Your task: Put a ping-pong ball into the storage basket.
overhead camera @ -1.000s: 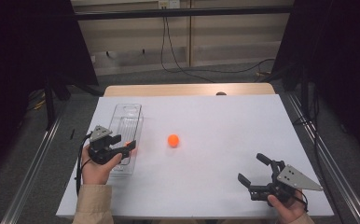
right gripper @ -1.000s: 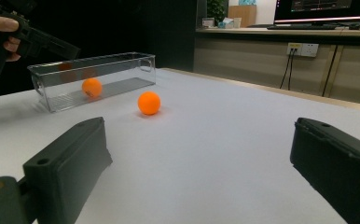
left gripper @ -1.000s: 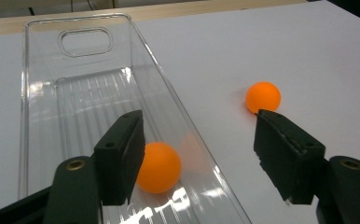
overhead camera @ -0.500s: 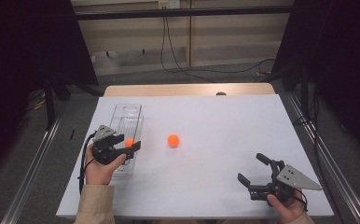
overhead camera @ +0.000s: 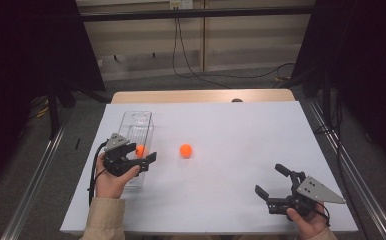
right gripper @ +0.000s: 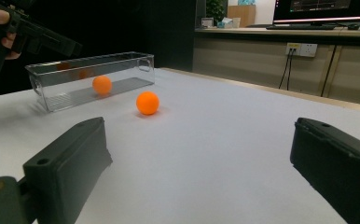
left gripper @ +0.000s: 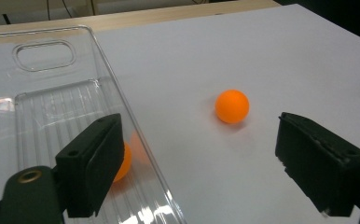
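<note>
The left claw [overhead camera: 143, 161] hangs over the near end of the clear bin [overhead camera: 136, 122], whose long axis runs twelve to six; its jaws have just been opening and stand spread with nothing between them, one ball [overhead camera: 140, 150] lying free in the bin below. The second ball [overhead camera: 186, 150] sits on the table [overhead camera: 241, 130] at the left claw's three o'clock, near it. The right claw [overhead camera: 271, 180], spread and empty, lies well off, so the left is better placed

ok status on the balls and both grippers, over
Left gripper open over the clear bin, just been opening, nothing between its fingers. One orange ball in the bin, second ball loose on the table. Right gripper open, idle.
</note>
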### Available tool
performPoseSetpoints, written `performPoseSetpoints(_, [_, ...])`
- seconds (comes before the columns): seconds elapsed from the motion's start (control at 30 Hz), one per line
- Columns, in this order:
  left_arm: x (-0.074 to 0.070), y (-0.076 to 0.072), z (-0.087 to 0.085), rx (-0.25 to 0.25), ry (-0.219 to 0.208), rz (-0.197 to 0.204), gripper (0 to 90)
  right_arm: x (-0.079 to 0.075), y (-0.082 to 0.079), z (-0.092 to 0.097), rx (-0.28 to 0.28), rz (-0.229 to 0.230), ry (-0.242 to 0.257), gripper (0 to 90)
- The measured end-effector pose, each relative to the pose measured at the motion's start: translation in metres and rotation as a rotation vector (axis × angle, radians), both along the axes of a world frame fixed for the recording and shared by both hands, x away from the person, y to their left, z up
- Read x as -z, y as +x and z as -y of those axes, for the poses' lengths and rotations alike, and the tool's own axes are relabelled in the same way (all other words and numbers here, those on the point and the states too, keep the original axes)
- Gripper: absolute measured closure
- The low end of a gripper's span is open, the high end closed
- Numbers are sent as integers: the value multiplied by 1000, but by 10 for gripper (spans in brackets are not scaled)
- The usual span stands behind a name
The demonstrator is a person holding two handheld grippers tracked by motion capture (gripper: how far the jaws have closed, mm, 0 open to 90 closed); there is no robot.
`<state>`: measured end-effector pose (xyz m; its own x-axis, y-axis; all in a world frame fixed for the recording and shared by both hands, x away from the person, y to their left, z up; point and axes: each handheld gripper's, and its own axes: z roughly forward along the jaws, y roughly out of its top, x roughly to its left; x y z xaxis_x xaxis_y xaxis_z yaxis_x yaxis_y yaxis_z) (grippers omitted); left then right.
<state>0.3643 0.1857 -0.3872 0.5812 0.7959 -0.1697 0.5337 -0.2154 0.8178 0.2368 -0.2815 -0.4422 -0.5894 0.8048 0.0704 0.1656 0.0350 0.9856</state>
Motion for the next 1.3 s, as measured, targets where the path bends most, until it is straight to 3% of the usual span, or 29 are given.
performPoseSetpoints(1.3, [4, 0, 27, 45, -5, 9, 110, 2, 6, -3, -3, -19, -2, 26])
